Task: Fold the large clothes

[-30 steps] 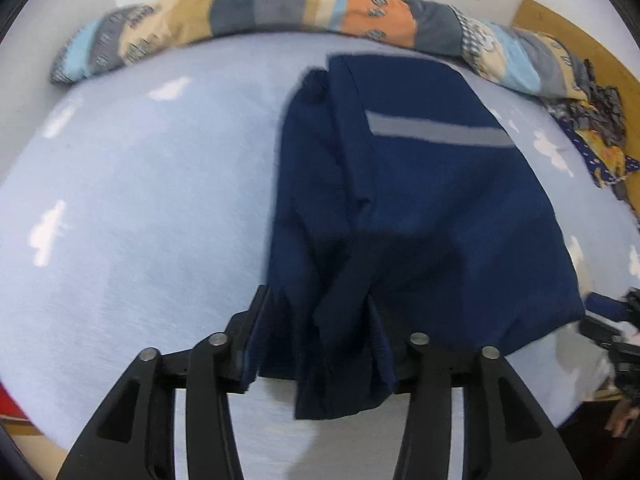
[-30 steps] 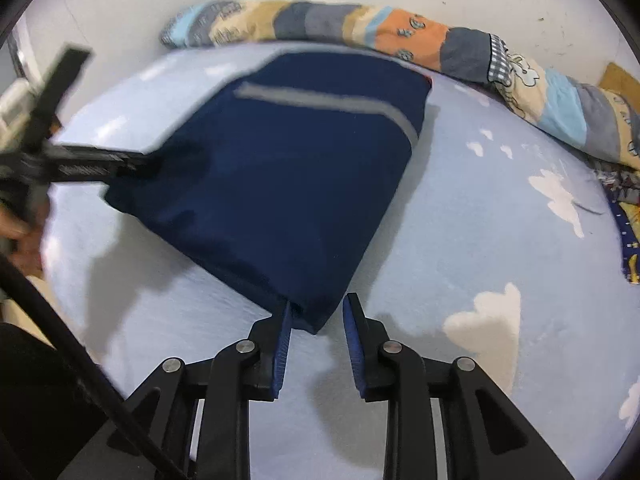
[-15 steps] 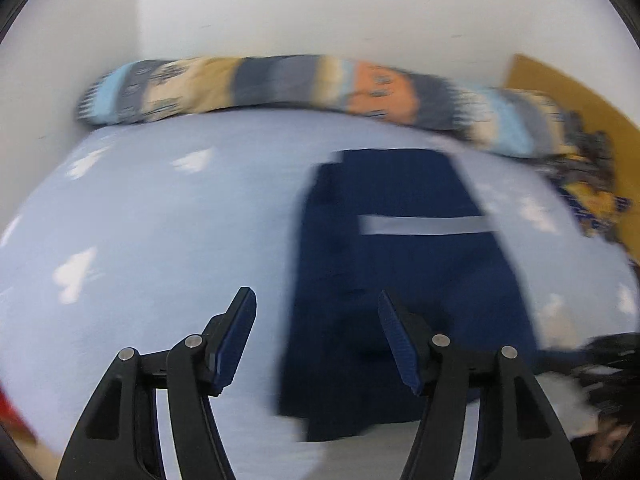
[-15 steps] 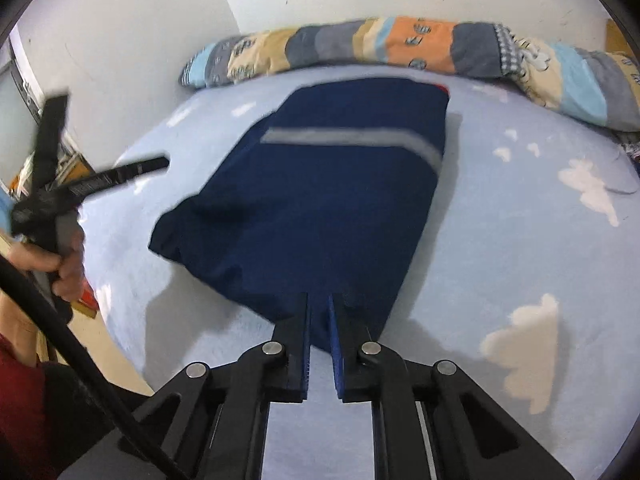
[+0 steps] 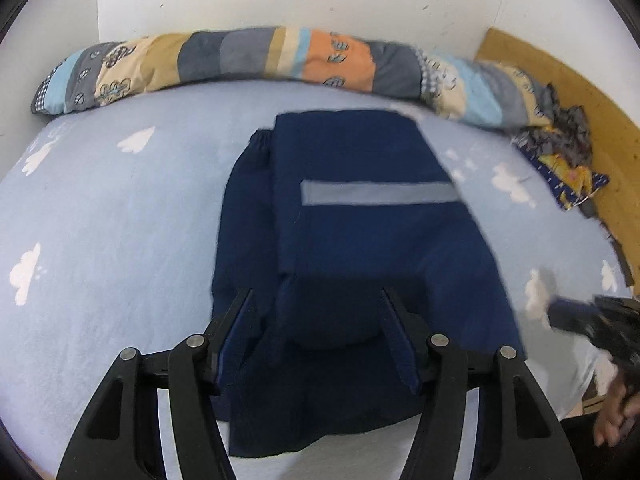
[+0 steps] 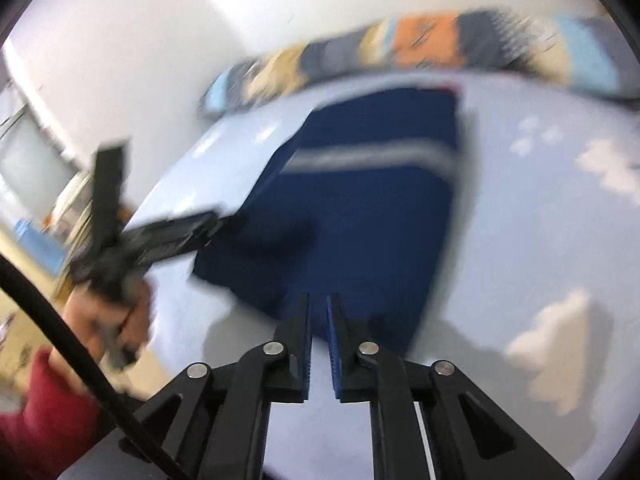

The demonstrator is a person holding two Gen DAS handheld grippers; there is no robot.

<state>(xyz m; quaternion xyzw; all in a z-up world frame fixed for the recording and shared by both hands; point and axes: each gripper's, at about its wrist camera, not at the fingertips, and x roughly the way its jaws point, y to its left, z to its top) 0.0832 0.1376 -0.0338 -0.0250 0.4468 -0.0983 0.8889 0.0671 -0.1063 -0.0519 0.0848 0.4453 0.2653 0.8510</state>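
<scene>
Black left gripper (image 5: 320, 336) hovers over the near end of the folded navy garment (image 5: 360, 248), jaws apart, cloth below but not pinched; a second ago they were clamped on it. Right gripper (image 6: 319, 320) has its jaws nearly together, nothing between them, having closed since then. Garment lies flat on the cloud-print bedsheet (image 5: 100, 220), patchwork quilt roll (image 5: 248, 60) beyond.

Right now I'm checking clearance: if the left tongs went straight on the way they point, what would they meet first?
Probably the folded navy garment with a grey stripe on the cloud-print sheet: it fills the space ahead of the open left tongs. Depth is unclear.
</scene>
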